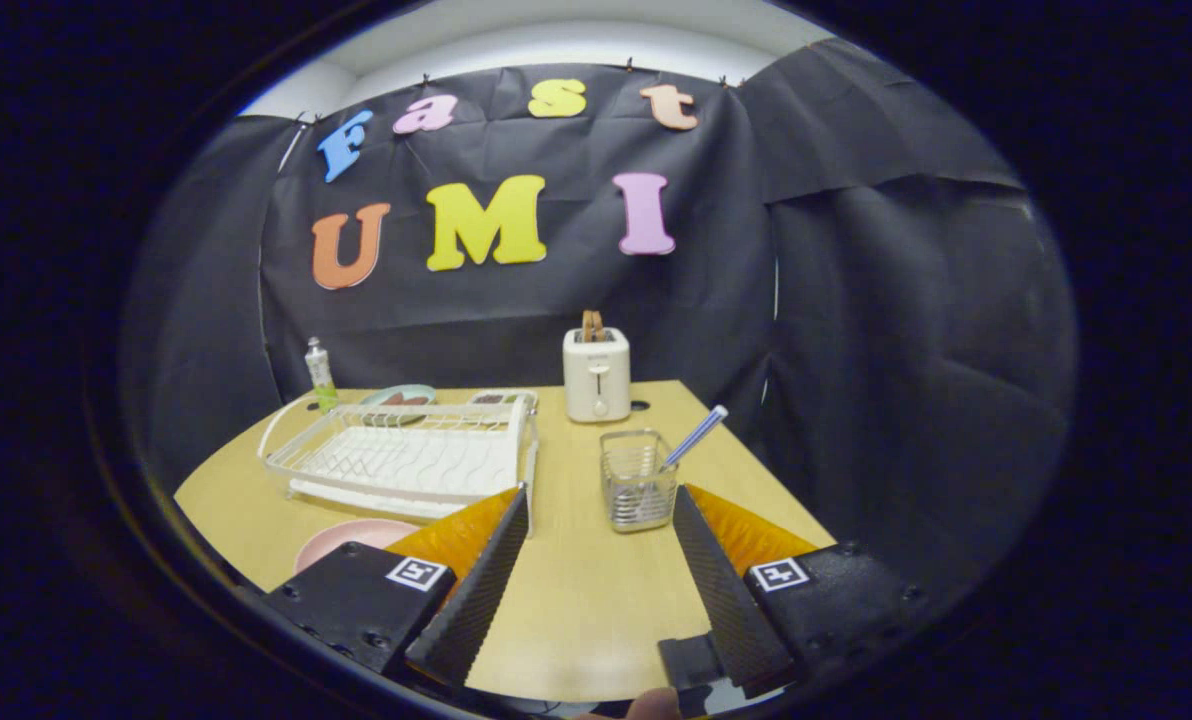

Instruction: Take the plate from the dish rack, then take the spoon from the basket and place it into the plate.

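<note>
My gripper (601, 505) is open above the wooden table, with bare tabletop between its fingers. A pink plate (341, 540) lies flat on the table just left of the left finger, partly hidden by it. The white wire dish rack (406, 460) stands beyond the left finger and holds no plate. A small clear mesh basket (638, 480) stands just ahead of the right finger. The spoon (694, 437) leans out of the basket to the right, its pale striped handle pointing up.
A white toaster (597, 374) with toast in its slot stands at the back of the table (576, 600). A small bottle (320, 375) and a greenish plate (398, 397) sit behind the rack. The table's right edge runs diagonally close to the basket.
</note>
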A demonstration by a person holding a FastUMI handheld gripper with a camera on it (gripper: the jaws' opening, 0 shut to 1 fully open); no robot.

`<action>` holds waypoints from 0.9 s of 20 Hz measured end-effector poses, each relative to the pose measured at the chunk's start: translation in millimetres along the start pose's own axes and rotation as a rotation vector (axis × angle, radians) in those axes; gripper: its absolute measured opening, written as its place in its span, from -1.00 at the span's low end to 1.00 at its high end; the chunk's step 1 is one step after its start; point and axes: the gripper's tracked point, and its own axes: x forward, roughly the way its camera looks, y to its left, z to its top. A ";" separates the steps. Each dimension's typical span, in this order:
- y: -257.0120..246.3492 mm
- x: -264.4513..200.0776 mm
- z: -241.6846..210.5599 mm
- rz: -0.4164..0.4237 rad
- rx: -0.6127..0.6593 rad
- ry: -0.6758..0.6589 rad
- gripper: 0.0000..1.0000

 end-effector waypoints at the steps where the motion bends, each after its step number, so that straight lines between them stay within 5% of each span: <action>1: -10.8 2.4 4.8 -0.031 -0.010 -0.034 0.89; 6: -38.6 42.8 10.6 -0.056 -0.032 -0.077 0.92; 18: -58.8 184.5 -19.9 0.047 0.127 0.057 0.93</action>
